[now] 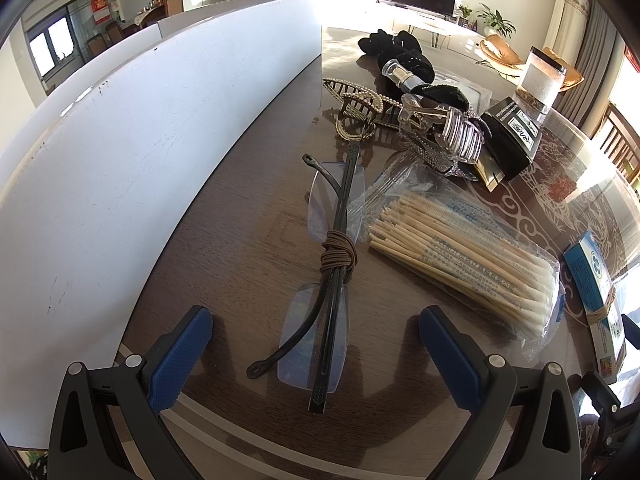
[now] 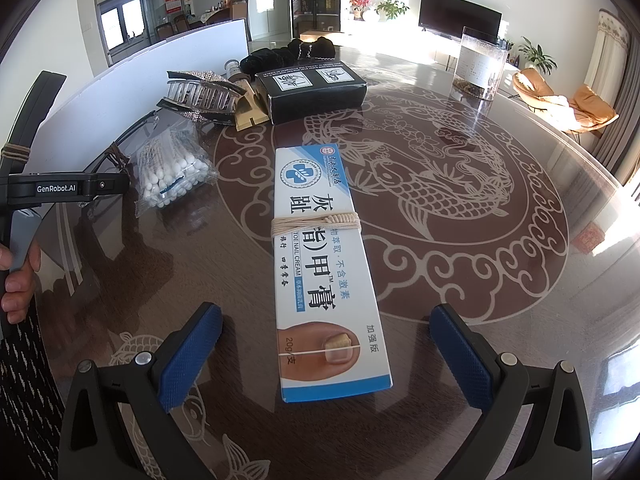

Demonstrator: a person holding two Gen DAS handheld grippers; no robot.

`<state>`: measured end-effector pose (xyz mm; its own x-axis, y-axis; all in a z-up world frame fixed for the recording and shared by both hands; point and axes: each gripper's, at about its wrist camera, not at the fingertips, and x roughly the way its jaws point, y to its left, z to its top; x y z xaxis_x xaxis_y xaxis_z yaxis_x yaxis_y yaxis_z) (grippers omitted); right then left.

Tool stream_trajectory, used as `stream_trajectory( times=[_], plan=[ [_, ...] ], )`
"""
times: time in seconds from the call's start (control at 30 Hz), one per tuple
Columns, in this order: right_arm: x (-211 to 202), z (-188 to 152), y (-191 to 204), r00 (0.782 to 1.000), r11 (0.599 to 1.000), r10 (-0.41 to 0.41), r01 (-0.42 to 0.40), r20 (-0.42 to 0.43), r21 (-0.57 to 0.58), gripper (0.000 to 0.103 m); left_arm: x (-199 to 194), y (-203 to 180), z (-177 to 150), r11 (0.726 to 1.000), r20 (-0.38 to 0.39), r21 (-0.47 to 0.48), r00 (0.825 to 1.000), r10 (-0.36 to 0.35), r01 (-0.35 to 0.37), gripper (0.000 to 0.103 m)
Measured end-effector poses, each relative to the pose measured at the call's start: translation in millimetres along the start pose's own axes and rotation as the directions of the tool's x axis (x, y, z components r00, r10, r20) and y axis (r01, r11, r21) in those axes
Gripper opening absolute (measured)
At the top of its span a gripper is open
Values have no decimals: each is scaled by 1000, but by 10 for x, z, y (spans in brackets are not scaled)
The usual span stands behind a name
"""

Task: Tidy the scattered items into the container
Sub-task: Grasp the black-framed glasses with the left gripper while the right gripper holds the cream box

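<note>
- Two grippers are seen above a glossy brown table (image 2: 500, 184) patterned with pale fish and cloud scrolls.
- The left gripper (image 1: 316, 344) is held with its blue, dimpled pads spread wide; nothing is clamped.
- Between those pads, folded rimless glasses (image 1: 320, 320) are laid flat, their thin black temples bound by a coiled brown elastic band (image 1: 338, 250); the near lens sits in the gap, touching neither pad.
- Right of the glasses, a crinkled clear bag of cotton swabs (image 1: 468, 256) with wooden sticks is seen.
- Further back, a gold metal hair claw (image 1: 358, 118), a clear ribbed plastic claw (image 1: 460, 136) and a black carton (image 1: 508, 140) are piled close together.
- A tall white wall of the container (image 1: 140, 152), smooth and scuffed, is seen along the left of the glasses.
- The right gripper (image 2: 326, 352) is likewise held wide open.
- A long blue-and-white cardboard cream box (image 2: 320, 256), tied with pale string, is framed lengthwise between its pads, untouched.
- A hand (image 2: 18, 276) is glimpsed at the left edge of the right view.
</note>
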<state>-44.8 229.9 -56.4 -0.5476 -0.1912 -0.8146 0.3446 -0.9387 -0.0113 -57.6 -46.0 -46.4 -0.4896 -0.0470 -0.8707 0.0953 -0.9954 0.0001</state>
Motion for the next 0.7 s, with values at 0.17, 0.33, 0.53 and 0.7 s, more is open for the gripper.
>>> stream_trajectory(
  times=[0.17,0.33,0.53,0.7],
  plan=[
    [2,0,-2,1000,1000,0,0,0,0,103,-28,-213,-1,992,11,113,998,-61,59,91],
    [4,0,0,1000,1000,0,0,0,-1,103,-98,-206,52,990,24,113,995,-93,90,28],
    [16,26,4,1000,1000,12,-12,-14,-16,103,-176,-39,27,981,-31,60,983,-181,183,26],
    [67,338,-26,992,995,84,-89,-93,-53,99,-231,-34,-45,974,-45,62,976,-214,217,24]
  ],
)
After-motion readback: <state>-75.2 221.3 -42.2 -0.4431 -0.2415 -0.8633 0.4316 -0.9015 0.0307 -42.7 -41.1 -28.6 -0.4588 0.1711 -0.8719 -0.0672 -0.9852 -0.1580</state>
